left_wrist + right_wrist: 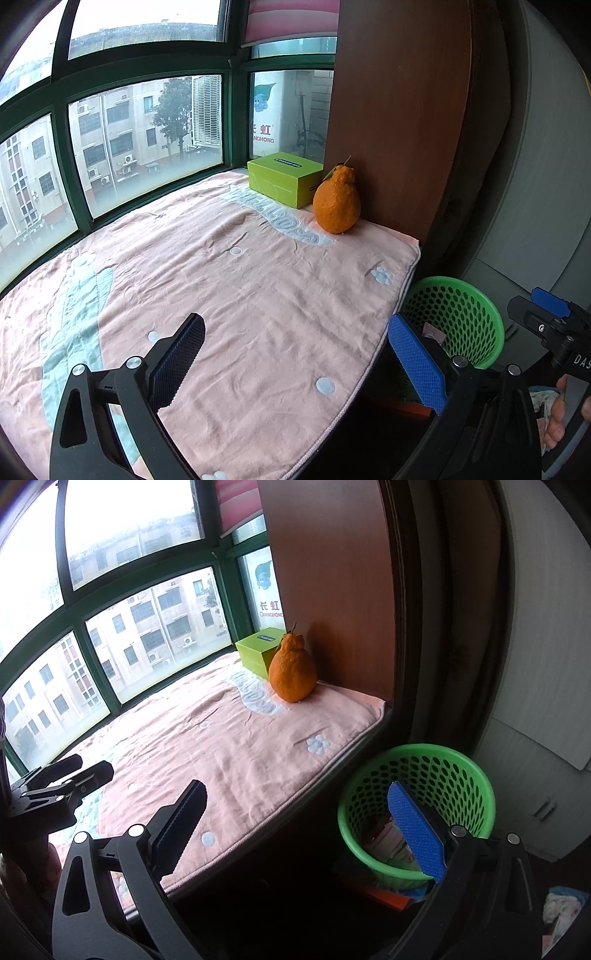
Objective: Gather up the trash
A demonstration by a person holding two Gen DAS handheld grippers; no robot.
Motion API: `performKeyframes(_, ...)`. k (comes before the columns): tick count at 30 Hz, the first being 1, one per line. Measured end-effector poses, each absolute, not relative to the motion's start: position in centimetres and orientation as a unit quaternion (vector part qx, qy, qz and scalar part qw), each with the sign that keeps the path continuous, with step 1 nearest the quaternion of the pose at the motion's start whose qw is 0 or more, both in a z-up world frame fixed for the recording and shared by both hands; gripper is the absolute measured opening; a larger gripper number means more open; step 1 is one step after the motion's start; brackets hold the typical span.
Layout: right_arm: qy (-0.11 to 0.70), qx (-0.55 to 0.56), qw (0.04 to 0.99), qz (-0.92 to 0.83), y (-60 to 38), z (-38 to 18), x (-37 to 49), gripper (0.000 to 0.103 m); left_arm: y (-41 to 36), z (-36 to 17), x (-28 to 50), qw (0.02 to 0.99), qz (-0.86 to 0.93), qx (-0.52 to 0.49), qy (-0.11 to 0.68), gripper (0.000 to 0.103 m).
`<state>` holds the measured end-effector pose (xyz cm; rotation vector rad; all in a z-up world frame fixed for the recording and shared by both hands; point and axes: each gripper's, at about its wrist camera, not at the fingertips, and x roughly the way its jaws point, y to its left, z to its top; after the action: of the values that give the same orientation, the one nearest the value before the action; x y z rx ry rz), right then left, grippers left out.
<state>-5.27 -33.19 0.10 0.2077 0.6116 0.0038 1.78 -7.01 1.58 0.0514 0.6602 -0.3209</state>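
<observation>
Trash sits inside the green perforated basket (417, 805) on the floor, just beside the right edge of the window seat; pale wrappers (388, 843) show at its bottom, partly hidden by the basket wall and a blue gripper pad. Surface is a bay-window seat covered by a pink blanket (229, 295) with pale blue dots and flowers, green-framed windows (62, 162) curving behind, apartment blocks outside. Brown wood panel (399, 110) stands at the seat's right end, grey cabinet beyond. Left gripper (295, 365) hovers over the blanket's near edge, fingers wide apart, nothing between them; basket is to its right, lower. Right gripper (303, 830) also spread wide and empty, its blue finger above the basket's near rim, black finger over the blanket edge. Orange knobby citrus fruit (337, 201) stands upright at the far right corner, touching or just beside a lime-green box (284, 179) behind it. Both are well apart from the grippers. Some cloth and an orange item lie on the floor near the basket, unclear.
</observation>
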Motion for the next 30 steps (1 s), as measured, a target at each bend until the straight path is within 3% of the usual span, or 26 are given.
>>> performKeyframes(30, 0.305, 0.102, 0.947, 0.009, -32.85, -0.22, -4.83, 0.098, -6.53, 1.05, 1.67, 0.932, -0.147, 0.013, 0.331, 0.096)
